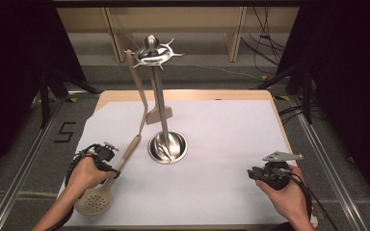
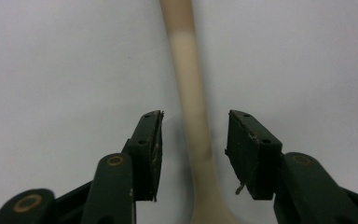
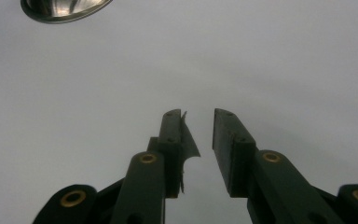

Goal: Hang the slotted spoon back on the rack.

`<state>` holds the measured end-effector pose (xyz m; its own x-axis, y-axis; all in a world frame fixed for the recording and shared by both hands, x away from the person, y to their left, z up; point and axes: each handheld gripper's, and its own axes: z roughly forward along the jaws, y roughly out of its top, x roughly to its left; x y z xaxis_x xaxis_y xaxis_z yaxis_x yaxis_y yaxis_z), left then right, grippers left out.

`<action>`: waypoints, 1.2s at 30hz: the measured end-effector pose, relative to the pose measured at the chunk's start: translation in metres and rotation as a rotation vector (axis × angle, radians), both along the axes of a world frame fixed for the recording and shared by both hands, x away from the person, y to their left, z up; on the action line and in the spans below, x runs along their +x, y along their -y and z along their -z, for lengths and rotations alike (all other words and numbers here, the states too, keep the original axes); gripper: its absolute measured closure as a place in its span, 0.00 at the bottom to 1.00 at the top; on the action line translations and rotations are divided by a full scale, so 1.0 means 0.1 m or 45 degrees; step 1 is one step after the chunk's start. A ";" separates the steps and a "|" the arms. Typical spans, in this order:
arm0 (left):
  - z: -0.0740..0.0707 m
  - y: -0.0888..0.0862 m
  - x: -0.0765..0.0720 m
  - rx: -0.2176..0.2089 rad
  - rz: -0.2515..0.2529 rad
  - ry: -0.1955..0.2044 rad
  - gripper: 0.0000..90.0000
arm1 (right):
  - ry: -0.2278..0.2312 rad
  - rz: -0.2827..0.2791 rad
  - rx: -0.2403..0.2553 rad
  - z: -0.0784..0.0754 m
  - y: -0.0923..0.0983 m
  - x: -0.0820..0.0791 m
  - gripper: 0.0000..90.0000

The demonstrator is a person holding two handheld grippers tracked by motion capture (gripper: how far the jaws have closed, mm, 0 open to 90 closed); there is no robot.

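Two tools worked over a tabletop (image 1: 231, 144) covered with a white sheet, and the largest thing on it was the steel utensil stand (image 1: 163, 96), its round base just past the middle and its hooked crown high above. A pale spatula (image 1: 142, 96) hung from one of those hooks beside the post. Nearer the person's left lay the beige slotted spoon (image 1: 107, 180), flat on the sheet, perforated bowl toward the near edge and handle angled up toward the stand's base.

The left tool (image 1: 107, 153) sat over that handle; in the left gripper view its jaws straddled the handle (image 2: 193, 107) with a gap on each side, so it was open around the spoon and not yet gripping. The right tool (image 1: 256, 173) rested well apart on the right, jaws parted with nothing between them (image 3: 199, 140), the stand's base at the far corner of its view.

The step in hand looked like the grasp of the spoon. The next move would likely call for closing squarely on the narrow handle, then lifting it level so the bowl's weight would not swing it, probably toward a free hook.
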<state>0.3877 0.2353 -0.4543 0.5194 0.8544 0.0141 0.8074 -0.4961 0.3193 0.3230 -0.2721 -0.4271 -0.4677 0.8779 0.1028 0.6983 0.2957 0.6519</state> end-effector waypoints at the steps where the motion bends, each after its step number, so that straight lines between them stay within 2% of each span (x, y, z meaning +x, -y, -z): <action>1: 0.03 0.02 -0.01 -0.012 -0.019 0.004 0.63 | -0.004 0.002 0.002 0.00 0.00 0.00 0.81; 2: 0.04 0.02 0.01 0.005 0.007 -0.010 0.64 | -0.004 0.002 0.005 0.00 0.00 0.00 0.81; 3: 0.06 0.03 0.01 -0.005 -0.003 -0.011 0.65 | -0.006 0.002 0.008 0.00 0.00 0.00 0.81; 5: 0.09 0.05 0.02 0.015 0.005 -0.018 0.68 | -0.001 0.003 0.008 0.00 0.00 0.00 0.81; 6: 0.10 0.05 0.03 0.008 0.006 -0.025 0.69 | 0.007 0.003 0.003 0.00 0.01 -0.01 0.81; 8: 0.09 0.06 0.03 0.015 -0.004 -0.036 0.71 | 0.021 -0.015 -0.010 0.00 0.02 0.00 0.81; 9: 0.09 0.07 0.03 0.015 -0.020 -0.035 0.72 | 0.001 0.000 0.008 0.00 0.01 0.00 0.81; 16: 0.08 0.09 0.03 0.041 -0.026 -0.049 0.81 | -0.003 0.003 0.012 -0.01 0.01 -0.01 0.81; 18: 0.08 0.10 0.03 0.042 -0.042 -0.053 0.84 | 0.002 0.004 0.012 -0.01 0.01 -0.01 0.81; 19: 0.08 0.11 0.03 0.042 -0.059 -0.065 0.85 | 0.022 -0.002 0.010 0.00 0.02 -0.01 0.82; 20: 0.09 0.10 0.03 0.034 -0.056 -0.053 0.85 | 0.008 0.011 0.016 -0.01 0.02 -0.01 0.82; 22: 0.10 0.09 0.03 0.015 -0.064 -0.031 0.85 | 0.016 0.008 0.012 -0.01 0.02 -0.01 0.82; 26: 0.10 0.09 0.02 -0.002 -0.082 -0.030 0.86 | 0.011 0.006 0.008 -0.01 0.02 -0.01 0.82; 27: 0.11 0.09 0.02 -0.015 -0.078 -0.024 0.86 | 0.031 -0.011 -0.006 0.00 0.03 0.00 0.82; 29: 0.11 0.08 0.00 -0.006 -0.063 -0.011 0.86 | 0.008 0.006 0.014 -0.01 0.02 -0.01 0.82; 30: 0.09 0.08 0.00 0.014 -0.053 -0.028 0.86 | 0.019 0.006 0.011 -0.01 0.02 -0.01 0.82; 32: 0.09 0.09 -0.01 0.008 -0.050 -0.018 0.86 | 0.030 -0.010 -0.005 0.00 0.03 -0.01 0.82; 33: 0.09 0.08 -0.01 0.009 -0.045 -0.010 0.86 | 0.009 0.006 0.011 0.00 0.02 -0.01 0.82; 36: 0.10 0.05 -0.01 -0.031 -0.050 -0.008 0.87 | 0.015 0.007 0.007 -0.01 0.02 -0.01 0.82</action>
<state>0.3863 0.2307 -0.4640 0.4855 0.8742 -0.0105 0.8283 -0.4560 0.3256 0.3219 -0.2738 -0.4266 -0.4639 0.8800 0.1023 0.6923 0.2880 0.6617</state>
